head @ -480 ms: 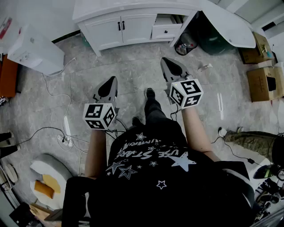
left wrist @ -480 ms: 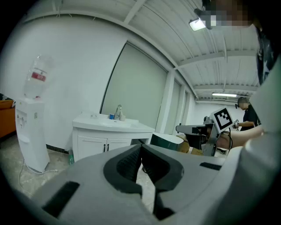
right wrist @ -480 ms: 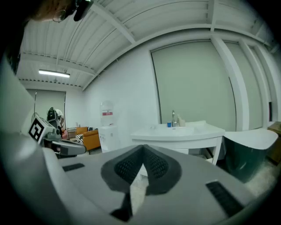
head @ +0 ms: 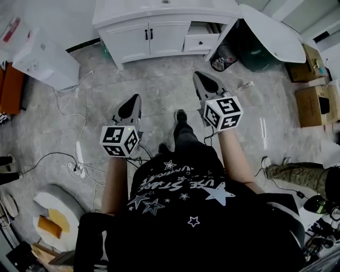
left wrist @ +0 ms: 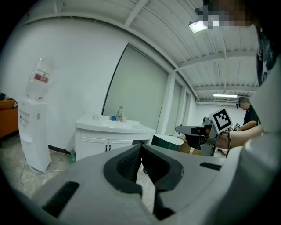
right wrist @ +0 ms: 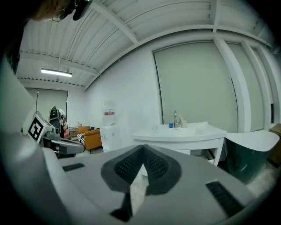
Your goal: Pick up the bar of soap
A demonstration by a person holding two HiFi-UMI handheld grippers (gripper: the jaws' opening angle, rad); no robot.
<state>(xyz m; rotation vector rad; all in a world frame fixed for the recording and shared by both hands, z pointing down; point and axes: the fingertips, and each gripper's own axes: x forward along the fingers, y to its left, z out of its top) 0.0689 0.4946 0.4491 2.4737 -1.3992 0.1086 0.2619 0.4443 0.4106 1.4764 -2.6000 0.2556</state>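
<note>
**Both grippers held shut over grey floor (head: 159, 90), vanity (head: 164, 16) at top centre of frame**
L gripper (head: 133, 99) and R gripper (head: 198, 75) are seen w/ jaws closed tip to tip, nothing held. The soap bar can't be picked out; small items (right wrist: 181, 124) by the tap (right wrist: 175, 117) on the vanity top are too small to tell.

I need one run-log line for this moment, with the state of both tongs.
stage: before grasp | left tongs: shut, empty | right tongs: shut, empty | white vanity: ahead | soap: not made out
</note>
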